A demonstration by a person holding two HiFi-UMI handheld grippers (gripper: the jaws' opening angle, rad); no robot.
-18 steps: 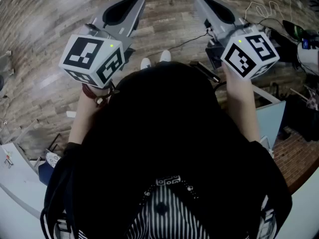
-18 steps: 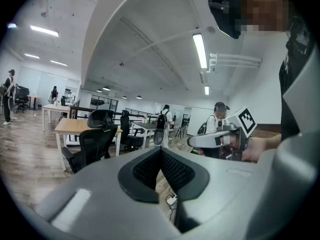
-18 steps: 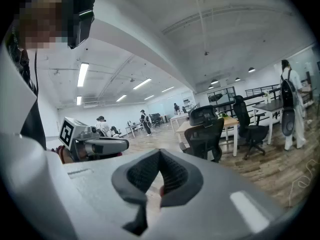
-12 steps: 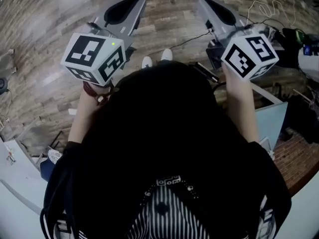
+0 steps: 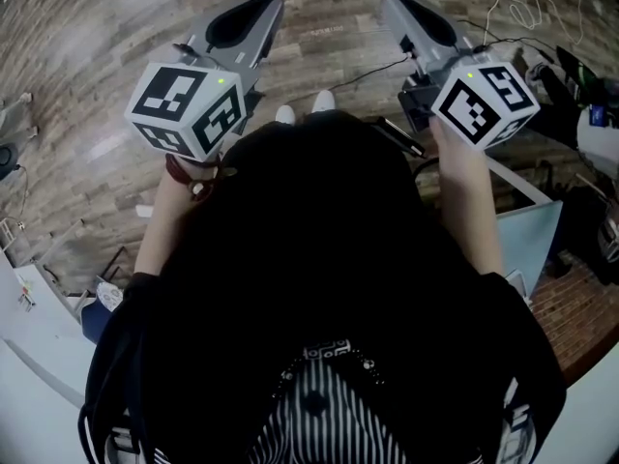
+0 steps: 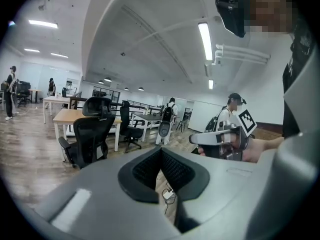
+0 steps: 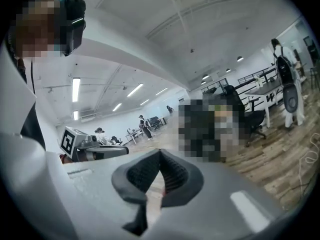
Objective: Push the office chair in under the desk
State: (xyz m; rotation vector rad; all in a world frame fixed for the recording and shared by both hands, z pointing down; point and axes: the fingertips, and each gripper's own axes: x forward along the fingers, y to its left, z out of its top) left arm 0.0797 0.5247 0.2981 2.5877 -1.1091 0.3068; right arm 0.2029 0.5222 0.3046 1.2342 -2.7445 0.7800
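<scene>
The left tongs [image 6: 161,156] and right tongs [image 7: 160,159] are both closed and empty. The office chair [image 6: 89,134] stands well ahead-left of the left tongs, by a desk [image 6: 67,115]. Closed tips could slip off its back and swivel it.

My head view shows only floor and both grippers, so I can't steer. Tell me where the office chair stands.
Observer: The left gripper view shows a black office chair ahead, left of the jaws and well apart from them.
Operator: Give me the desk.
Observer: A wooden desk stands right behind that chair; the seat sits out in front of it, not tucked under.
Operator: Report the jaws.
Observer: The left gripper and the right gripper are both shut, with nothing between their jaws.
</scene>
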